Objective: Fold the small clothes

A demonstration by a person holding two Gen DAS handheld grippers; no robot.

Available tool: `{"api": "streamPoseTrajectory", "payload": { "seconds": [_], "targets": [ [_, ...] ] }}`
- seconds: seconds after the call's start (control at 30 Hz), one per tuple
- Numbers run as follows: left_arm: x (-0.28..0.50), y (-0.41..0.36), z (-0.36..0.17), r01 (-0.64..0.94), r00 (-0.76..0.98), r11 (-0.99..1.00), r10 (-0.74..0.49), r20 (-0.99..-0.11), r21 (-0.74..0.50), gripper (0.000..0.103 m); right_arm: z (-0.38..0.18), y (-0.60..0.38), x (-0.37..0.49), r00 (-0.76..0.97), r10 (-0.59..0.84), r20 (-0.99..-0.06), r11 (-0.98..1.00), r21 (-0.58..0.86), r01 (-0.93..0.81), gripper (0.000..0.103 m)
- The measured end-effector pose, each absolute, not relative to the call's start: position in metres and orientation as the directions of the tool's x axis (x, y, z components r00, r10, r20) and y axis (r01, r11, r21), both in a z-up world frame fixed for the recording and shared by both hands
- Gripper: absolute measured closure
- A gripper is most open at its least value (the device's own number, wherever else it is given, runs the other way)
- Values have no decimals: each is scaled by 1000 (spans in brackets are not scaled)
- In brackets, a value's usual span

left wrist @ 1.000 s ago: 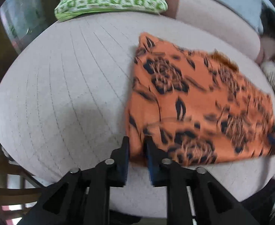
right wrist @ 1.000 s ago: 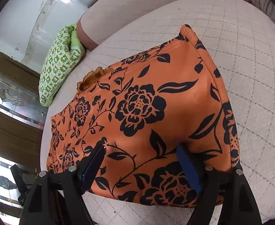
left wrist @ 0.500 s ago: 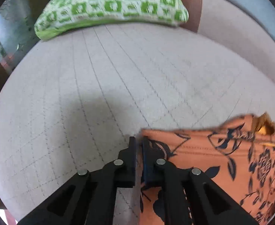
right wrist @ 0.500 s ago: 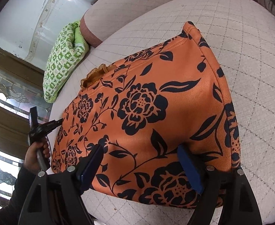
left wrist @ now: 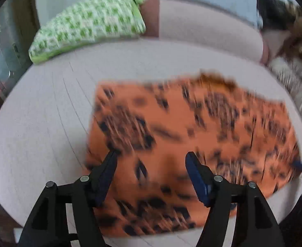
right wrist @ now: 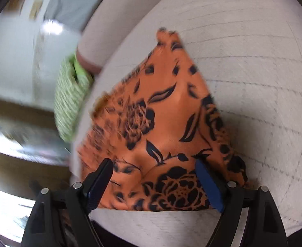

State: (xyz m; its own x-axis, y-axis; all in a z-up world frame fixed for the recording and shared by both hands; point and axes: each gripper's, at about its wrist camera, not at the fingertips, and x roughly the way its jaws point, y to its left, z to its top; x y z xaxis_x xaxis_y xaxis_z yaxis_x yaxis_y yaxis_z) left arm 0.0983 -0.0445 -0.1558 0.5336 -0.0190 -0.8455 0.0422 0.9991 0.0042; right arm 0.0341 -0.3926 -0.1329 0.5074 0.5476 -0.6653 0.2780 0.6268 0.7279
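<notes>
With the orange floral garment lying folded on the quilted bed, the fold could be dragged open if either hand-held gripper snags an edge. Left hand-held gripper: jaws just opened, spread wide, nothing gripped. Right hand-held gripper: wide apart, empty, over the cloth's 6 o'clock edge. Only the left view, heavily blurred, shows the green pillow whole at 11 o'clock; print detail is shown only in the right view.

- Orange cloth with black floral print, folded flat on pale quilted cover.
- Centre to lower right in left view; centre in right view, blurred.
</notes>
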Motion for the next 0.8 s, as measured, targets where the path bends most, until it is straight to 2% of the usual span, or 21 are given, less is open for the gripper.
{"api": "streamPoseTrajectory", "payload": {
  "seconds": [0.1,0.17,0.23,0.27,0.33,0.5,0.57,0.63,0.8],
  "targets": [
    [88,-55,-155,56,540,998,-29,-841,1,34,-107,-385,26,536,544,-646,671,718,184,18],
    [82,-63,-151,71,557,997,-52,-829,-15,33,-110,-381,21,526,571,-630,661,733,160,15],
    [79,-69,-163,72,523,997,-33,-852,6,33,-139,-385,24,468,541,-699,679,691,248,13],
    [85,-71,-175,65,486,997,5,-874,41,33,-149,-388,24,461,556,-691,653,707,272,14],
    [86,-71,-178,60,482,997,11,-876,46,33,-134,-390,19,509,549,-663,627,729,273,14],
    [86,-72,-168,34,493,998,28,-870,52,33,-95,-365,22,536,591,-602,665,740,98,13],
    [85,-70,-169,27,481,998,29,-876,48,33,-114,-362,30,503,581,-640,678,722,136,13],
    [84,-67,-167,28,481,999,22,-877,40,33,-146,-367,34,431,539,-724,690,673,267,16],
    [72,-62,-164,24,486,998,34,-873,52,33,-98,-353,42,496,516,-698,727,663,177,17]
  ]
}}
